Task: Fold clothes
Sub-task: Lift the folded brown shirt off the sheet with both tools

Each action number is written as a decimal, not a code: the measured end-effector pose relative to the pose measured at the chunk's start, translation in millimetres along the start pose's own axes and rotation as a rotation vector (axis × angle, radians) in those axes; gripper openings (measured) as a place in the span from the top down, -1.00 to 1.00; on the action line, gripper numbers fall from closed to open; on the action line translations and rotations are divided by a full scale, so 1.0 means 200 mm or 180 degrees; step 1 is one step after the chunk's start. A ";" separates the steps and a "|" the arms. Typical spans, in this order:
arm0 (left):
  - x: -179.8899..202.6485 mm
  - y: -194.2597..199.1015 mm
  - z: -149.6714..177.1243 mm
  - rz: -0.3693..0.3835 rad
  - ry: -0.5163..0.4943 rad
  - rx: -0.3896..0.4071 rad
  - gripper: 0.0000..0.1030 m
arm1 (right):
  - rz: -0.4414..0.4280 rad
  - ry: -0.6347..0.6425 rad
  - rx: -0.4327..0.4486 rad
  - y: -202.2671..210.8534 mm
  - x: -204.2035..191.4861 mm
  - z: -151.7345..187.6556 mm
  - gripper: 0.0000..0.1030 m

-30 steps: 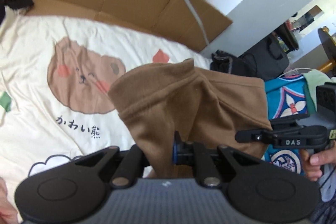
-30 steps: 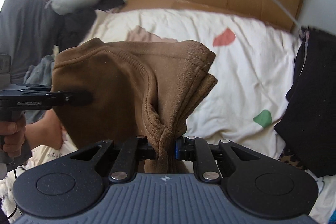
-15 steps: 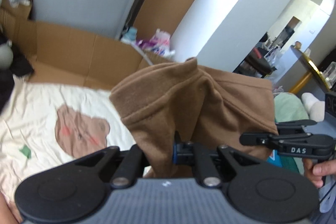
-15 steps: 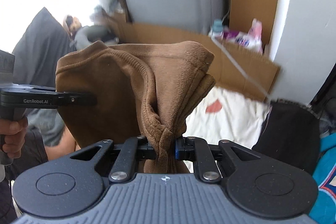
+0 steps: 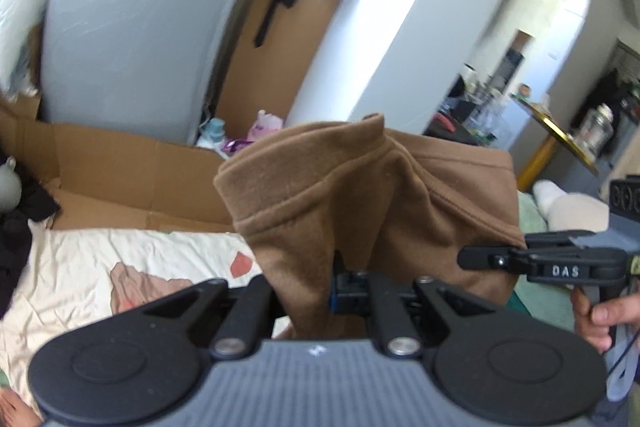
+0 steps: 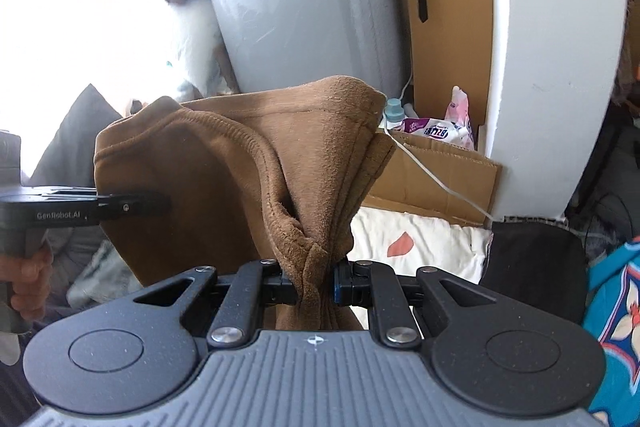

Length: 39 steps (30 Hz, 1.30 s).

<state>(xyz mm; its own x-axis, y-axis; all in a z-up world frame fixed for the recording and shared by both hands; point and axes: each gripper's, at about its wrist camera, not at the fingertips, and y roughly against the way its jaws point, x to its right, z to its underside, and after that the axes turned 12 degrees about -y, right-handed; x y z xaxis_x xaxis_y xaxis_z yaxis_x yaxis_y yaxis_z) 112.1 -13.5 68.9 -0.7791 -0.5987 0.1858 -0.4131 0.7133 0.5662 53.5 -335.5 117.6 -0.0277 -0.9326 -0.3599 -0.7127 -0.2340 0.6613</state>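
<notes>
1. Left wrist view: we see our left gripper [image 5: 316, 291] clamped on a bunched fold of the brown garment [image 5: 372, 195]; cloth fills the gap between the jaws.
2. Same view: right gripper [image 5: 480, 261] comes in from the right edge with a hand [image 5: 596, 315] on its grip. Its tip touches the garment's far edge.
3. Right wrist view: right gripper [image 6: 316, 287] is clenched on a thick twist of the same brown garment [image 6: 224, 187]. Left gripper [image 6: 148, 205] shows at the left edge, tip against the cloth.
4. Garment hangs in the air between the two grippers, stretched side to side, above the cream bedsheet [image 5: 120, 259].
5. Behind it: flattened cardboard [image 5: 120, 163], a grey wrapped appliance [image 6: 304, 7], a white pillar [image 6: 560, 67].
6. Black cloth [image 6: 532, 259] lies on the sheet at right, apart from the garment.
</notes>
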 end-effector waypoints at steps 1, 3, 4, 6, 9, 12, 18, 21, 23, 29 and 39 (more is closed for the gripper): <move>0.02 0.01 -0.02 0.0010 -0.0052 0.0007 0.84 | 0.0010 0.0013 0.0018 0.03 0.00 0.00 0.74; 0.07 0.05 -0.06 0.0050 -0.0117 0.0038 0.84 | 0.0031 -0.0019 0.0071 0.10 0.01 0.01 0.74; 0.09 0.06 -0.08 0.0071 -0.0133 0.0064 0.84 | 0.0045 -0.0053 0.0106 0.14 0.02 0.00 0.73; 0.14 0.09 -0.11 0.0108 -0.0166 0.0113 0.84 | 0.0059 -0.0126 0.0176 0.22 0.02 0.00 0.74; 0.21 0.14 -0.16 0.0186 -0.0156 0.0192 0.84 | 0.0042 -0.0191 0.0275 0.34 0.01 -0.03 0.74; 0.25 0.14 -0.23 0.0233 -0.0196 0.0242 0.84 | 0.0043 -0.0148 0.0377 0.45 -0.01 -0.07 0.74; 0.33 0.13 -0.33 0.0226 -0.0207 0.0321 0.84 | 0.0084 -0.0058 0.0509 0.59 0.01 -0.14 0.73; 0.38 0.12 -0.36 0.0239 -0.0252 0.0343 0.84 | 0.0099 -0.0121 0.0563 0.62 0.06 -0.16 0.74; 0.42 0.11 -0.37 0.0260 -0.0253 0.0353 0.84 | 0.0110 -0.0191 0.0599 0.64 0.11 -0.16 0.73; 0.51 0.03 -0.44 0.0379 -0.0235 0.0373 0.84 | 0.0122 -0.0270 0.0747 0.71 0.28 -0.16 0.73; 0.70 -0.17 -0.52 0.0606 -0.0308 0.0391 0.84 | 0.0366 -0.0478 0.1063 0.86 0.52 -0.13 0.73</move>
<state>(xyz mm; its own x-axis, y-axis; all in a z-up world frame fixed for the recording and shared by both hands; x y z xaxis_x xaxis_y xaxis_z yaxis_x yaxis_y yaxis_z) 65.5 -160.0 158.6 -0.8875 -0.4157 0.1987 -0.3040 0.8524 0.4255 -52.9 -480.5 211.3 -0.2054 -0.8911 -0.4047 -0.8874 -0.0048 0.4610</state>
